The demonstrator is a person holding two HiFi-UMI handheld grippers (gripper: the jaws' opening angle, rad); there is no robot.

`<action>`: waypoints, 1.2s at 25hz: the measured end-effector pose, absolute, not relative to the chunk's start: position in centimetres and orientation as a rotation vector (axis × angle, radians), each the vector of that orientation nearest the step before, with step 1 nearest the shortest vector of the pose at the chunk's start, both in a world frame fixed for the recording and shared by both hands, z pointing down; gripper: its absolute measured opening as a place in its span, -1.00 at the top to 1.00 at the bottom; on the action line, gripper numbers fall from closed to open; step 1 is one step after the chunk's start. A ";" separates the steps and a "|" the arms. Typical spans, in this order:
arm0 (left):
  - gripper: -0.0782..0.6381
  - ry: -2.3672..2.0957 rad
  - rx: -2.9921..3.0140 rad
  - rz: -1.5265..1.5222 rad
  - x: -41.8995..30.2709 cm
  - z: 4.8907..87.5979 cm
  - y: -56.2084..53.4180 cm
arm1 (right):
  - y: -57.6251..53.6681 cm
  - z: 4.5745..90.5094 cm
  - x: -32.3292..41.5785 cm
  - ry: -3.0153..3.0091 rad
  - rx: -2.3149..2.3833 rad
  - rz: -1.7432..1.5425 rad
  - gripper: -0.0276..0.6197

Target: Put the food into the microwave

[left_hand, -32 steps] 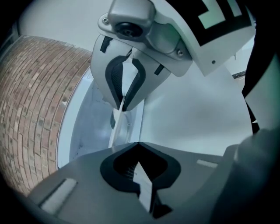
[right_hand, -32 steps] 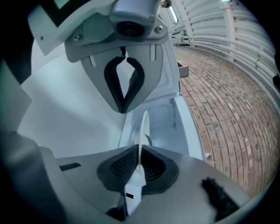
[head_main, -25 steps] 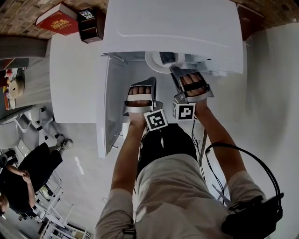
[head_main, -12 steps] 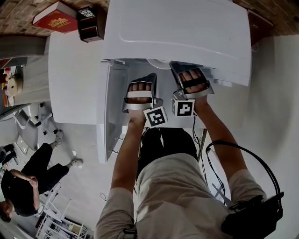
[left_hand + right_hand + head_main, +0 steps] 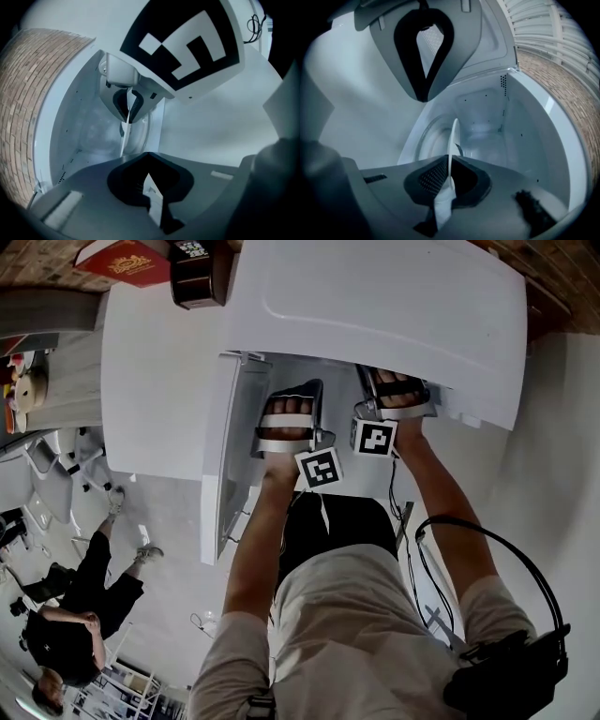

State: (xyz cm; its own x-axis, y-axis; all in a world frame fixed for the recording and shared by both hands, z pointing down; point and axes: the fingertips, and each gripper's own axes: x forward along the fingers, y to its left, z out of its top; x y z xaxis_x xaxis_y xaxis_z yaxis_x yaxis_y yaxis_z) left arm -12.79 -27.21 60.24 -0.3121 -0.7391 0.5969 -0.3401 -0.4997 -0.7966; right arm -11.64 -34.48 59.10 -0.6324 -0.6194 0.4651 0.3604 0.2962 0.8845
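The white microwave [image 5: 375, 306] stands on a white table with its door [image 5: 220, 456] swung open to the left. Both grippers reach into its cavity [image 5: 487, 117] and carry one thin white plate between them, seen edge-on. My left gripper [image 5: 149, 187] is shut on the plate's near rim [image 5: 151, 185]. My right gripper [image 5: 446, 180] is shut on the opposite rim [image 5: 453, 140]. Each gripper view shows the other gripper across the plate. In the head view the microwave's top hides the plate and any food on it.
The white table [image 5: 150, 381] carries a red book [image 5: 127, 259] and a dark box [image 5: 197, 273] behind the microwave's left side. A brick wall runs behind. Someone sits on the floor at the lower left [image 5: 66, 634]. A black cable [image 5: 469, 549] loops by my right arm.
Both grippers have pushed farther in under the microwave's top. The plate, visible a second ago at the opening, is now hidden in the head view. The seated person has shifted.
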 end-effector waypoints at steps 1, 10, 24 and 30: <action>0.76 1.366 -1.624 -1.882 -12.9 60.3 -27.3 | -34.7 59.3 -11.7 -1.719 0.234 -1.466 0.85; 0.76 1.400 -1.620 -1.881 -13.1 60.6 -27.8 | -35.6 59.9 -13.2 -1.714 0.204 -1.471 0.86; 0.76 1.449 -1.641 -1.872 -13.5 60.8 -27.3 | -35.3 62.3 -12.7 -1.611 -0.050 -1.145 0.72; 0.76 1.438 -1.642 -1.895 -13.7 60.8 -26.7 | -34.9 62.1 -12.6 -1.634 -0.105 -0.964 0.66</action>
State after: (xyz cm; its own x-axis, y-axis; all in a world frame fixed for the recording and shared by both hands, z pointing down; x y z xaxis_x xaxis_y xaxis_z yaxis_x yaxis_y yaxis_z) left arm -13.67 -26.74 60.81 -0.3334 -0.7190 0.6098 -0.3933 -0.4817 -0.7831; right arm -12.61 -34.89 62.14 -0.3191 -0.4175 0.8508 0.5430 0.6553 0.5252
